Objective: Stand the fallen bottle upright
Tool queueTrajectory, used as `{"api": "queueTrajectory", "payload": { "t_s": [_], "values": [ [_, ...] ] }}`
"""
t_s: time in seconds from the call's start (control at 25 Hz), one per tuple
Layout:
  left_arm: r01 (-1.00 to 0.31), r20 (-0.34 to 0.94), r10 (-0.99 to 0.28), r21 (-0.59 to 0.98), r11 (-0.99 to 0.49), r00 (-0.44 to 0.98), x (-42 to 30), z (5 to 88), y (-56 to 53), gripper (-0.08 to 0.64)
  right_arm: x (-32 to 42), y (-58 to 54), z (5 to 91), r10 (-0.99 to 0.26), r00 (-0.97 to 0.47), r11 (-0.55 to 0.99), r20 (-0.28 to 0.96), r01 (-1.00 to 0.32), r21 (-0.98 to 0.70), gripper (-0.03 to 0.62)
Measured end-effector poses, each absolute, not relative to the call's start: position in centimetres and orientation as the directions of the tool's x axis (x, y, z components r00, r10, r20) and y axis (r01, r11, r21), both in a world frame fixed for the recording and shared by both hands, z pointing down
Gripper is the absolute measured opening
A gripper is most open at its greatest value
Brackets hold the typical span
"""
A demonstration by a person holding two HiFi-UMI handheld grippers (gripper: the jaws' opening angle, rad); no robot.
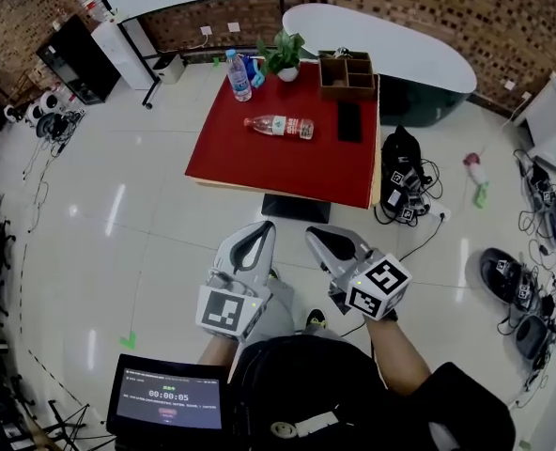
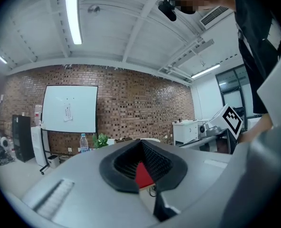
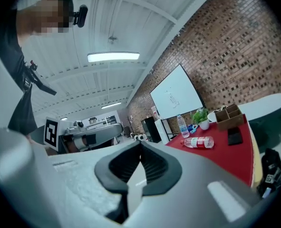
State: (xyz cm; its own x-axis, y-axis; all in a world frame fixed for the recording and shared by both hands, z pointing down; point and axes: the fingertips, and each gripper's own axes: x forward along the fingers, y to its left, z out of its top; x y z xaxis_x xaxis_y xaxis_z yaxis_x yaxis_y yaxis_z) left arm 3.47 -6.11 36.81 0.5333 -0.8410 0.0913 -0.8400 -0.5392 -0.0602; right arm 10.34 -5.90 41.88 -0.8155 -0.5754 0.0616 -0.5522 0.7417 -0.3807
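Note:
The fallen bottle (image 1: 280, 126) is clear with a red label and lies on its side on the red table (image 1: 259, 163), cap to the left. In the right gripper view this fallen bottle (image 3: 198, 142) shows far ahead on the red table (image 3: 235, 158). Both grippers are held well short of the table, over the floor. My left gripper (image 1: 259, 229) is shut with nothing in it; in its own view the left gripper (image 2: 141, 141) has its jaw tips meeting. My right gripper (image 1: 319, 237) is also shut and holds nothing, seen again as the right gripper (image 3: 140, 143).
On the table stand an upright water bottle (image 1: 239, 76), a potted plant (image 1: 285, 54), a wooden organizer (image 1: 347, 73) and a flat black phone (image 1: 349, 121). A black bag (image 1: 402, 158) with cables lies on the floor right of the table. A screen (image 1: 170, 397) sits near my left.

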Motion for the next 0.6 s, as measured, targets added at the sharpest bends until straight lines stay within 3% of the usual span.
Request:
{"api": "queueTrajectory", "payload": {
  "t_s": [0.28, 0.44, 0.52, 0.6],
  "values": [
    [-0.807, 0.078, -0.806, -0.025, -0.589, 0.586, 0.1, 38.9, -16.3, 0.003, 6.8, -16.9, 42.4, -0.576, -0.811, 0.753, 0.097, -0.573, -0.322, 0.005],
    [-0.809, 0.069, -0.807, 0.003, -0.588, 0.586, -3.7, 39.1, -22.0, 0.003, 2.7, -23.5, 42.2, -0.546, -0.815, 0.789, 0.193, -0.578, -0.209, 0.011],
    [-0.806, 0.069, -0.804, 0.018, -0.591, 0.591, -5.3, 39.4, -24.4, 0.003, 0.3, -26.3, 42.9, -0.502, -0.821, 0.829, 0.271, -0.546, -0.118, 0.054],
    [-0.804, 0.072, -0.801, 0.028, -0.594, 0.595, -7.0, 39.8, -26.7, 0.003, -2.0, -28.8, 43.9, -0.451, -0.815, 0.869, 0.364, -0.493, -0.027, 0.156]
  ]
}}
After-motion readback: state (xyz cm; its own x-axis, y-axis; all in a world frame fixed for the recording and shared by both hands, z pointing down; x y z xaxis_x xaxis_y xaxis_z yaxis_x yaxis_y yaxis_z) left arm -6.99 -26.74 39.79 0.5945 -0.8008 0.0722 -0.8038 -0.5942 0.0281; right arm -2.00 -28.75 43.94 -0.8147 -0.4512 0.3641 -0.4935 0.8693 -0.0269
